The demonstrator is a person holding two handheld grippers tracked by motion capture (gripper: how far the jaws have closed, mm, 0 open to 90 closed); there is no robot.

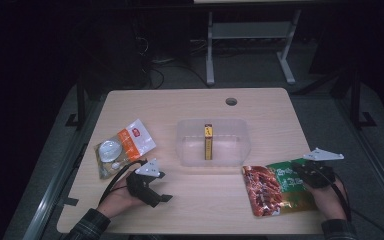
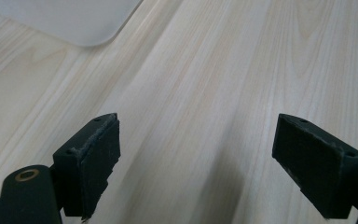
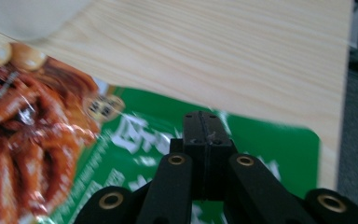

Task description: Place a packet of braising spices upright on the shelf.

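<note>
Right gripper (image 3: 203, 126) sits over the green snack bag (image 1: 275, 187), right of the clear tub (image 1: 213, 142), jaws pressed together; left gripper (image 2: 196, 163) hovers with jaws wide apart, left of the tub.

One tub (image 1: 190, 145) with one box (image 1: 208, 142) inside. Two pouches: one green (image 1: 275, 187) under right gripper (image 1: 318, 176), one orange (image 1: 125, 145) beyond left gripper (image 1: 152, 192).

Probably a lab: bare desk (image 1: 195, 100), cables (image 1: 155, 75) on floor.
</note>
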